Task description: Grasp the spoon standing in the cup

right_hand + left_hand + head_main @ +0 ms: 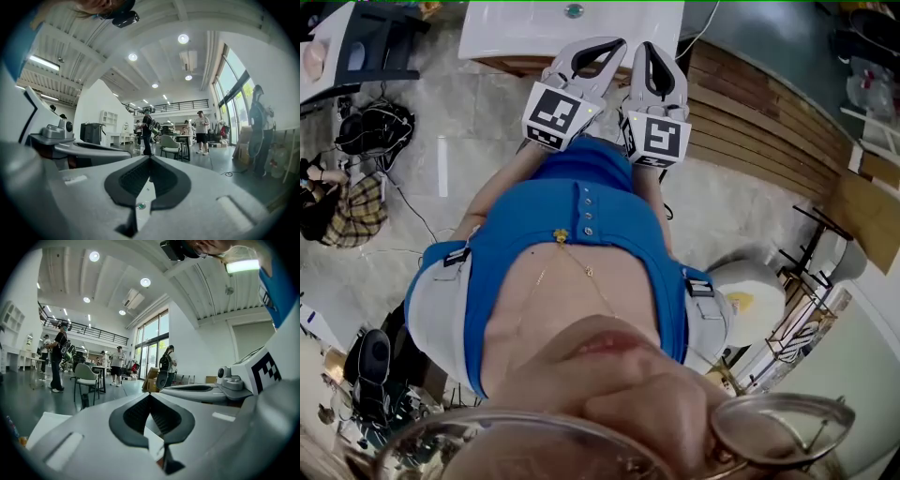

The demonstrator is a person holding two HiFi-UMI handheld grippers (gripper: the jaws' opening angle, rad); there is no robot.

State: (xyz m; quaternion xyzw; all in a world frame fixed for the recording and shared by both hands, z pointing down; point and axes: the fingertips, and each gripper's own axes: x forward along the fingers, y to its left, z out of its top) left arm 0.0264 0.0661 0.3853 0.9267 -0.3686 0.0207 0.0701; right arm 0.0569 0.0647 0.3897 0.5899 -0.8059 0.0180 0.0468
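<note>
The left gripper (612, 45) and the right gripper (646, 47) sit side by side, almost touching, close in front of the person's blue top (581, 216). Each has its jaws closed tip to tip with nothing between them. A white table (506, 37) lies just beyond both tips. No view shows the spoon or the cup.

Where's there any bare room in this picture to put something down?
The white table just ahead of the left gripper and right gripper is nearly bare, with only a small green thing at its far edge. The pale floor between table and bags is free too. Crowded: bags and cables at left, wooden planks and wire rack at right.
</note>
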